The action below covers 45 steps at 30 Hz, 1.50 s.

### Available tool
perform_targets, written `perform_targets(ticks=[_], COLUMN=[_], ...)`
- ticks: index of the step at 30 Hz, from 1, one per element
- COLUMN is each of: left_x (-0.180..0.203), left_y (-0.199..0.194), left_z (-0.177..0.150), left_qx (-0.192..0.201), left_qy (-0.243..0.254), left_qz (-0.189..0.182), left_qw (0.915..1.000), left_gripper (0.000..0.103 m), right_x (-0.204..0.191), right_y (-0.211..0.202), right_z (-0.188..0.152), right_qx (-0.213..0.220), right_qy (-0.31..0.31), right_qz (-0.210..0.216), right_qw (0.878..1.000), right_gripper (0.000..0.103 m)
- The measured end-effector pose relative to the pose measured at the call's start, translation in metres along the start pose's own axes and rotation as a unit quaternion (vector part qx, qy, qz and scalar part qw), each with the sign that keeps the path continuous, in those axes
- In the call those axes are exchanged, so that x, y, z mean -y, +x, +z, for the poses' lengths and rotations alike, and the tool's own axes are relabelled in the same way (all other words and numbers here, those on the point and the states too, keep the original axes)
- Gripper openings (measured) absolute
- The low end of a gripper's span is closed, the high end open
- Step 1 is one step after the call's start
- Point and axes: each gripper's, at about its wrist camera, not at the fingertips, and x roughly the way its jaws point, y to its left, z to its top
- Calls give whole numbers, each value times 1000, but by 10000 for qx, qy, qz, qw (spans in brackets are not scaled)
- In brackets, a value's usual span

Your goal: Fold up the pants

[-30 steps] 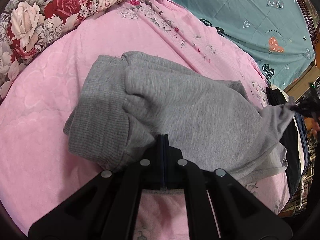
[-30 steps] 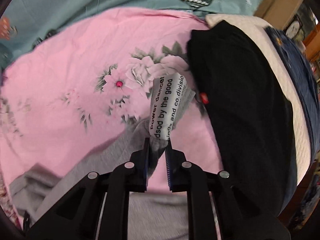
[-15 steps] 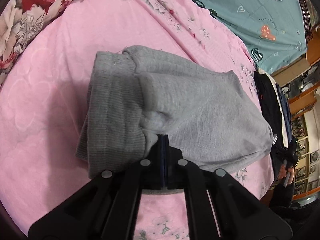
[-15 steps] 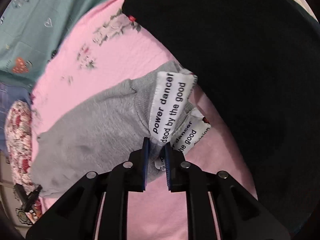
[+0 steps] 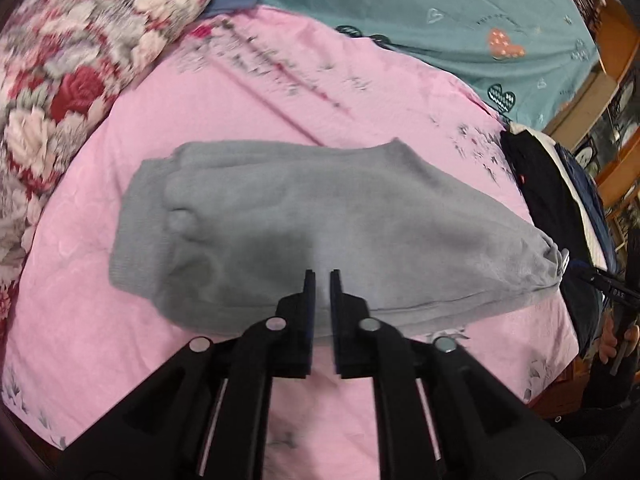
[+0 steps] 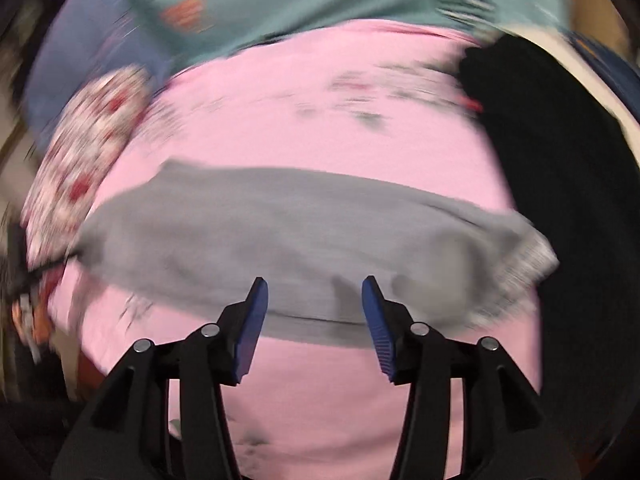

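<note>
The grey pants (image 5: 304,224) lie folded in a long bundle across the pink bedspread (image 5: 224,92), ribbed cuff at the left, waistband at the right. My left gripper (image 5: 322,276) hovers above the bundle's near edge. Its jaws are opening, a narrow gap between them with nothing in it. In the blurred right wrist view the same grey pants (image 6: 296,240) stretch across the middle. My right gripper (image 6: 314,282) hangs over their near edge with its jaws opening wide, and no cloth is pinched between the blue pads (image 6: 252,320).
A red and white floral pillow (image 5: 68,60) lies at the left. A teal sheet (image 5: 440,12) with hearts covers the far side. A stack of folded black, white and blue clothes (image 5: 560,208) sits at the bed's right edge. A person's hand (image 5: 616,340) shows at far right.
Both grippers have let go of the grey pants and pulled back above them. The left jaws were shut and now part slightly. The right jaws, shut on the printed waistband label, now stand wide.
</note>
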Motion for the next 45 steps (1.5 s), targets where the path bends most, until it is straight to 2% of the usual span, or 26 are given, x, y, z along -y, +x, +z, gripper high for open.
perform_targets(ticks=[2,3,5,6,8,10,12,18,19,20,21,23,26,29,30,31,33,34,36,38,41,42,43,45], left_x=[14,14,8,1,-13,-24,-32,-37,-38,-38,-39,-41,-50,-62,-65,-67,-72,-74,-71,-61,-39,-29,-16,9], left_y=[9,14,31,39,51,50,49,52,52,51,52,51,45,41,39,39,40,41,38,33,20,15,9,3], left_z=[1,0,-2,-4,-7,-8,-8,-12,-11,-11,-10,-10,-8,-5,-5,-4,-3,-3,-3,-3,-5,-6,-4,1], left_qx=[-64,-106,-361,-502,-664,-611,-583,-524,-523,-520,-522,-536,-490,-450,-393,-372,-350,-320,-277,-237,-149,-82,18,182], left_qy=[25,29,-103,-215,-417,-599,-717,-781,-779,-781,-784,-765,-719,-639,-606,-561,-630,-697,-708,-633,-375,-284,-147,73], left_qz=[-28,14,92,110,70,-159,-214,-349,-361,-372,-385,-366,-132,129,392,488,456,452,545,718,595,501,437,300], left_qw=[10000,9999,9993,9984,9969,9962,9955,9950,9949,9949,9948,9950,9961,9969,9966,9965,9964,9960,9956,9951,9974,9983,9989,9994], left_gripper=[25,25,23,16,11,11,7,5,5,5,4,3,3,3,3,3,3,3,3,3,4,4,4,5], right_x=[-52,-73,-110,-125,-145,-153,-156,-150,-148,-145,-145,-150,-158,-167,-166,-164,-161,-163,-167,-164,-136,-121,-99,-53], right_y=[23,34,56,65,75,82,95,128,130,133,132,126,108,90,91,98,114,116,112,96,61,49,36,19], right_z=[7,8,6,4,1,-3,0,10,12,15,15,14,10,0,-4,-8,-14,-17,-19,-18,-11,-7,-2,8], right_qx=[-181,-255,-473,-595,-738,-860,-987,-1281,-1287,-1337,-1376,-1257,-1200,-1061,-1090,-1172,-1231,-1053,-958,-969,-762,-654,-502,-176], right_qy=[-1010,-1474,-2273,-2559,-2894,-3056,-3153,-2876,-2810,-2657,-2553,-2570,-2451,-2555,-2541,-2460,-2340,-2401,-2524,-2431,-2080,-1921,-1702,-1269], right_qz=[291,360,365,360,403,344,236,152,179,331,456,328,265,159,167,195,182,68,17,300,379,297,94,-574], right_qw=[9943,9881,9720,9642,9535,9476,9436,9490,9509,9542,9559,9576,9617,9608,9609,9620,9642,9650,9629,9647,9744,9787,9841,9901], right_gripper=[50,50,50,50,50,50,50,50,45,26,23,16,15,15,15,15,16,16,23,43,43,45,56,60])
